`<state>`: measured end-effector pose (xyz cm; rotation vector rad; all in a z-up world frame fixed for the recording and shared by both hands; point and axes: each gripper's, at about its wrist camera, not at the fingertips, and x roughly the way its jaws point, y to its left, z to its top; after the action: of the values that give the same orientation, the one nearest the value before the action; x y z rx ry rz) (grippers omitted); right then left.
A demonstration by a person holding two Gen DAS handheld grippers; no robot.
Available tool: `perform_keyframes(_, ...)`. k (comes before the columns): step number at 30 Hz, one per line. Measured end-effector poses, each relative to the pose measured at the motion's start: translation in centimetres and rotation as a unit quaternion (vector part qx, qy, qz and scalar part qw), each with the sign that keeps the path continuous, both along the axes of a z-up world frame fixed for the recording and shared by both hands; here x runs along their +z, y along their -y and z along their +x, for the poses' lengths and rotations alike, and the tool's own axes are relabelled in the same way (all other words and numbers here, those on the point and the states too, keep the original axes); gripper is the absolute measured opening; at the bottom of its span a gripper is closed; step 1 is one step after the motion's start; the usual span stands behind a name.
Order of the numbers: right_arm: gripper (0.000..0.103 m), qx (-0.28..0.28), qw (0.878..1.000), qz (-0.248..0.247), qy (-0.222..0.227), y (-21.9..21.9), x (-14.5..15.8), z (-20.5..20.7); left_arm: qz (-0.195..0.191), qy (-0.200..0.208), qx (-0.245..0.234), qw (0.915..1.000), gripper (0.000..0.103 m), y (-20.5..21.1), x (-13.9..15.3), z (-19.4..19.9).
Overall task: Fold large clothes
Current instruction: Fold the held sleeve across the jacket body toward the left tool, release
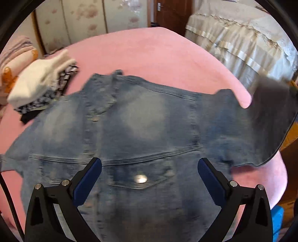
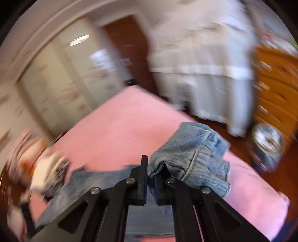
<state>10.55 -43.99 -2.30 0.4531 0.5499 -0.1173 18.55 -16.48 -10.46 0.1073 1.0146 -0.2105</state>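
A faded blue denim jacket (image 1: 141,126) lies spread on a pink padded surface (image 1: 152,55), a metal button on its pocket flap near the bottom. My left gripper (image 1: 149,167) hovers over the jacket's lower part, open, nothing between its blue pads. The jacket's right sleeve (image 1: 260,119) rises blurred off the surface at the right. In the right wrist view my right gripper (image 2: 152,169) is shut on the denim sleeve cuff (image 2: 193,154), which bunches over the right finger above the pink surface (image 2: 121,126).
A stack of folded clothes, white on top over black-and-white patterned pieces (image 1: 42,82), sits at the surface's left. Beyond are a cream frilled bed cover (image 1: 242,37), a wardrobe, a brown door (image 1: 171,13) and a wooden drawer unit (image 2: 275,78) at the right.
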Motion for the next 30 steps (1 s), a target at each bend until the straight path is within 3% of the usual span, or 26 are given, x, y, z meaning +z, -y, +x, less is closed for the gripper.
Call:
perform_keyframes(2,0.005,0.074,0.997,-0.019,-0.007,-5.4,0.0,2.2,-0.010,-0.020,0.017,0.9996,0.102,-2.1,-0.4,0.5)
perform_keyframes(4,0.005,0.114,0.992,-0.039,-0.028,-9.1,-1.1,3.6,-0.016,-0.038,0.037,0.9985,0.102,-4.4,-1.2,1.1)
perform_keyframes(7,0.008,0.161,0.980,-0.065,-0.098,-14.1,-5.3,5.5,-0.013,-0.055,0.064,0.9964,0.102,-7.5,-2.4,1.9)
perform_keyframes(9,0.038,0.182,0.969,-0.079,-0.150,-16.0,-8.8,6.2,-0.026,-0.077,0.069,0.9943,0.102,-9.1,-3.5,2.2)
perform_keyframes(10,0.046,0.186,0.964,-0.083,-0.171,-16.9,-10.0,6.4,-0.035,-0.081,0.071,0.9936,0.102,-9.6,-3.8,2.3)
perform_keyframes(11,0.051,0.185,0.960,-0.085,-0.190,-17.0,-11.4,6.2,-0.045,-0.083,0.071,0.9931,0.102,-10.0,-4.1,2.3)
perform_keyframes(13,0.051,0.189,0.959,-0.065,-0.201,-16.7,-12.6,4.6,-0.066,-0.085,0.066,0.9920,0.102,-10.5,-4.5,2.3)
perform_keyframes(20,0.051,0.168,0.971,-0.021,-0.170,-13.1,-11.3,-0.7,-0.149,-0.123,0.014,0.9810,0.102,-8.5,-6.7,3.9)
perform_keyframes(23,0.051,0.158,0.973,-0.001,-0.171,-12.3,-11.4,-1.9,-0.181,-0.142,-0.011,0.9732,0.099,-6.8,-7.8,5.3)
perform_keyframes(25,0.051,0.152,0.973,0.012,-0.173,-11.8,-11.6,-2.3,-0.203,-0.157,-0.021,0.9662,0.090,-5.9,-8.6,6.2)
perform_keyframes(30,0.051,0.135,0.974,0.038,-0.179,-11.5,-12.8,-3.0,-0.252,-0.181,-0.013,0.9505,0.088,-4.8,-10.7,8.4)
